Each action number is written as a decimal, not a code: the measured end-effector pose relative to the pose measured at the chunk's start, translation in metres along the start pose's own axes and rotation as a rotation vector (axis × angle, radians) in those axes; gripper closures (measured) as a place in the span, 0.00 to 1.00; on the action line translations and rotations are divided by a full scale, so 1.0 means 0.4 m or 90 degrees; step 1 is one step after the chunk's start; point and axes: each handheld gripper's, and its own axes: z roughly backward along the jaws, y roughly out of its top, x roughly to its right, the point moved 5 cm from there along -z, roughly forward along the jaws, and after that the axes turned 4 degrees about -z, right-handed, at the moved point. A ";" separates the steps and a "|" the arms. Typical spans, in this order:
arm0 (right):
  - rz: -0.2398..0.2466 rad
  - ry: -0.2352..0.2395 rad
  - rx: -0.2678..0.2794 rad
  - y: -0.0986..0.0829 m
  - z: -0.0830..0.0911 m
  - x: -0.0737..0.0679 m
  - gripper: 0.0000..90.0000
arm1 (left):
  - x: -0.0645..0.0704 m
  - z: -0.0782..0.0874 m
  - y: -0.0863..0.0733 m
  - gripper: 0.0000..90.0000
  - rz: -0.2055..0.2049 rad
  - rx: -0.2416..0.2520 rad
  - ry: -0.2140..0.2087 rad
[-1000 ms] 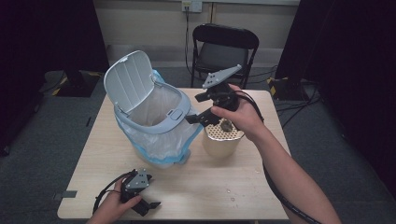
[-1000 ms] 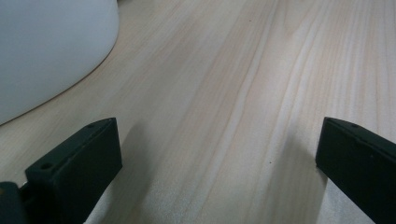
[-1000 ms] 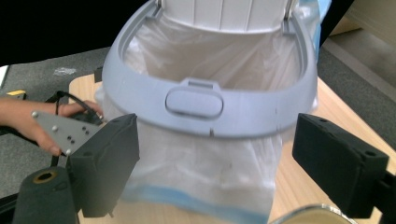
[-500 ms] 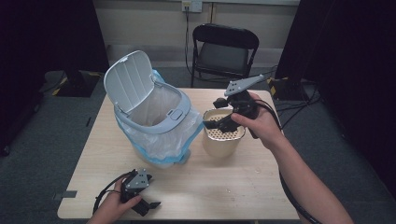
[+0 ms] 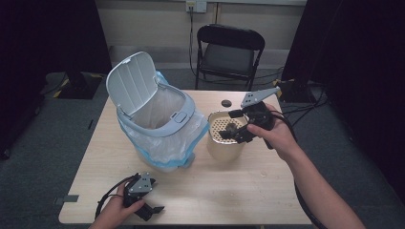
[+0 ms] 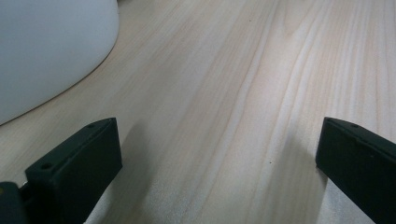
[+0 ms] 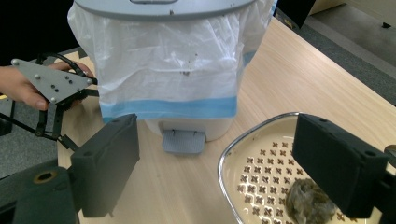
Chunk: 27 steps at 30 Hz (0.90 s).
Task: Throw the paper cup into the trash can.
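At the near edge of the table (image 5: 200,200), the person's left hand (image 5: 116,213) rests on the wood and holds the left gripper (image 5: 149,208). Its two black jaws are spread wide apart with nothing between them. In the left gripper view they sit low over the bare wood, and the white side of the trash bin (image 6: 46,51) is just ahead on the left. A little farther back stands that trash bin (image 5: 157,129). It has a grey rim, its lid (image 5: 129,83) is flipped up, and a clear bag (image 5: 188,138) with a blue stripe hangs out over its sides. In the right gripper view you can see a small grey foot pedal (image 7: 183,141) at the bottom of the bin. Just to the right of the bin, close beside it, is a cream pot (image 5: 224,143) with a strainer tray (image 7: 261,186) full of little holes sitting in its top. A dark, wet clump of scraps (image 7: 310,203) lies in the tray. The right gripper (image 5: 234,125) is held over the tray by the right hand (image 5: 272,131). Its jaws are open too, and they are not holding anything. The clump sits by the right jaw, low in that view. Farther back on the table is a small dark round thing (image 5: 226,103). Behind the table stands a black folding chair (image 5: 229,52).
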 end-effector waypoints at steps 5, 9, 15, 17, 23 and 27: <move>0.001 -0.006 -0.006 -0.029 0.007 0.006 0.16 | -0.001 0.000 0.000 0.00 -0.002 -0.002 0.000; 0.001 -0.011 -0.011 -0.051 0.011 0.008 0.16 | 0.000 0.000 0.000 0.00 0.001 0.000 -0.001; 0.008 -0.021 -0.021 -0.090 0.008 0.005 0.16 | 0.000 0.000 -0.001 0.00 -0.001 -0.002 -0.002; 0.005 -0.017 -0.023 -0.102 0.004 0.003 0.16 | 0.000 0.000 0.000 0.00 0.000 -0.002 -0.002; 0.005 -0.011 -0.029 -0.142 -0.004 -0.003 0.16 | 0.001 0.000 0.000 0.00 0.002 -0.001 -0.001; 0.001 -0.011 -0.028 -0.165 -0.005 -0.003 0.16 | 0.001 0.000 0.000 0.00 0.002 0.000 -0.002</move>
